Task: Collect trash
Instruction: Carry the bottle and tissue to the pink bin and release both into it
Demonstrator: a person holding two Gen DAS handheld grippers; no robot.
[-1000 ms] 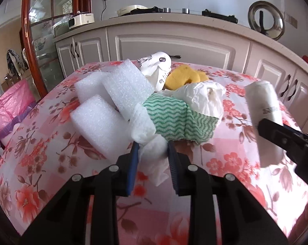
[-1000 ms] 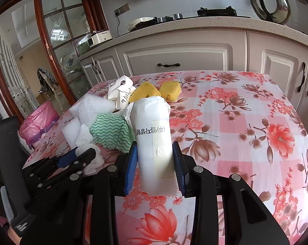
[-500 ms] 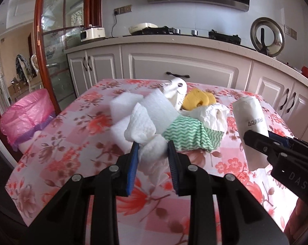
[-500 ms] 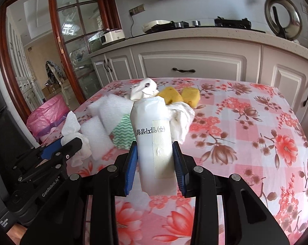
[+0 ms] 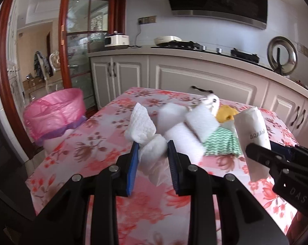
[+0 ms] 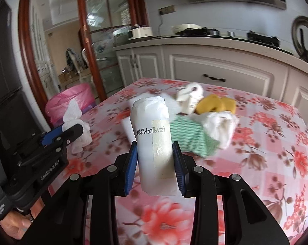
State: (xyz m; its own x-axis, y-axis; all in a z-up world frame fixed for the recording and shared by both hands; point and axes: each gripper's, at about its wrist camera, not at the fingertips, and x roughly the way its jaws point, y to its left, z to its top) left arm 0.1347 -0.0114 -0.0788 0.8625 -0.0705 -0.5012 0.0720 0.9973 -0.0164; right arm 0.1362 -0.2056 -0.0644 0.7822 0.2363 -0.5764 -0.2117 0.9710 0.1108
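Gripping a crumpled white paper towel (image 5: pixel 145 134), the left gripper (image 5: pixel 152 153) has its jaws clamped on the wad, held above the floral bench (image 5: pixel 96 143). The right gripper (image 6: pixel 155 157) has its jaws clenched on a white paper-wrapped roll (image 6: pixel 154 140) with printed lettering and a tape strip. On the bench lie foam blocks (image 5: pixel 201 122), a green-patterned cloth (image 6: pixel 192 138) and yellow sponges (image 6: pixel 215 105). A pink-lined bin (image 5: pixel 54 114) stands beside the bench's left edge.
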